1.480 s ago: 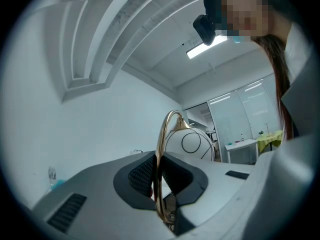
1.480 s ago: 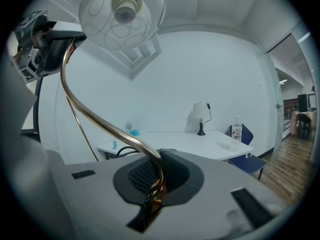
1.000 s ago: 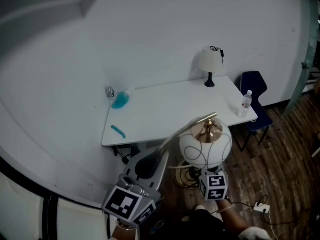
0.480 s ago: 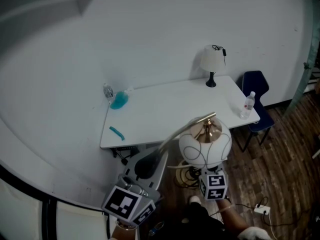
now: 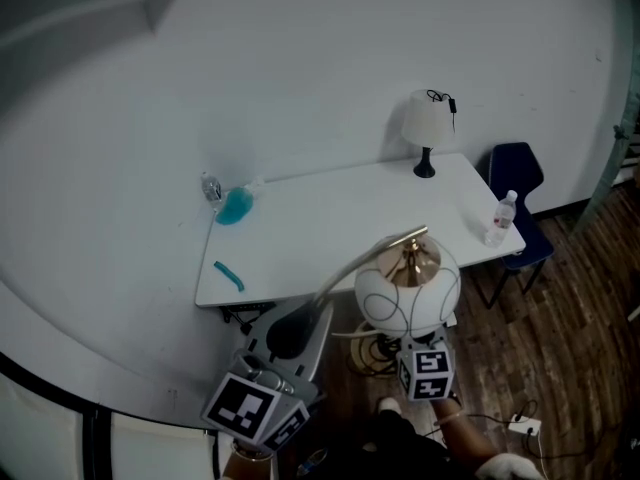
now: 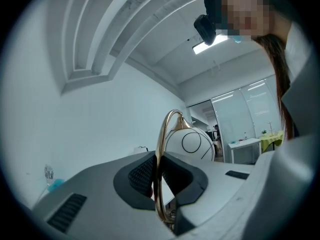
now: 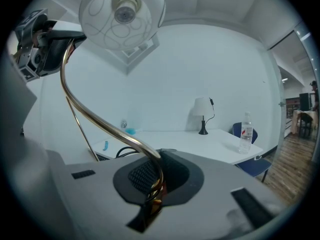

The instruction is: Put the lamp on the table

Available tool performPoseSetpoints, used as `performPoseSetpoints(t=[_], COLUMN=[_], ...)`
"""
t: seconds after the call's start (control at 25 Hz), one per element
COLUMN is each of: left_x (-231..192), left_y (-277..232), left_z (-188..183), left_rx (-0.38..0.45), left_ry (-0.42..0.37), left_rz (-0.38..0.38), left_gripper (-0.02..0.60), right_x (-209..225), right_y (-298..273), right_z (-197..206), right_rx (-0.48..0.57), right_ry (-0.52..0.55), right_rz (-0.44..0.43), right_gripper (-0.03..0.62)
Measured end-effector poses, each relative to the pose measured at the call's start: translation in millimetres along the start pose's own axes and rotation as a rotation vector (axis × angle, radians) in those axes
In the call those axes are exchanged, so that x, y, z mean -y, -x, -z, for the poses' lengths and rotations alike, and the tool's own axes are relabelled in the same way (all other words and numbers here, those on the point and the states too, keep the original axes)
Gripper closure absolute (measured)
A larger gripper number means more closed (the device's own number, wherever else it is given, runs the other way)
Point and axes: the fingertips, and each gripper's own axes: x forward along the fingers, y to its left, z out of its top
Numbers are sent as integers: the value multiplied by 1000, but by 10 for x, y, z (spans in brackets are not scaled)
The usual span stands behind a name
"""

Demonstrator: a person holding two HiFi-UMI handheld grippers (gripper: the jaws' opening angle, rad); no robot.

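Head view: the white globe lamp (image 5: 408, 293), black loops on its shade and a curved brass stem (image 5: 352, 263), hangs in the air short of the white counter (image 5: 330, 228), left gripper (image 5: 295, 330) on the stem and right gripper (image 5: 424, 360) beneath the globe. Over the last second the counter has slid slightly in frame while the lamp kept its place, so I'm still carrying it and nothing is set down yet.

Left gripper view: my jaws are pinching the brass stem, with the globe just beyond.

Right gripper view: these jaws are clamped on the stem's lower end. Ahead, the counter holds a small white-shaded table lamp (image 7: 202, 109) and a clear plastic bottle (image 7: 246, 131), its red label too small to read. I can read no other writing.
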Motion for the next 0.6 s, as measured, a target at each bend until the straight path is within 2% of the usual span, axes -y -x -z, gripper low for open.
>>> performPoseSetpoints(t=[0.6], left_x=[-133], left_y=[-508], left_z=[42], left_rx=[-32], left_ry=[9], left_rz=[-17], left_gripper=[555], right_x=[300], right_y=[-420], right_z=[-127], right_rx=[-7], right_ry=[-5], right_rz=[-17], right_gripper=[589])
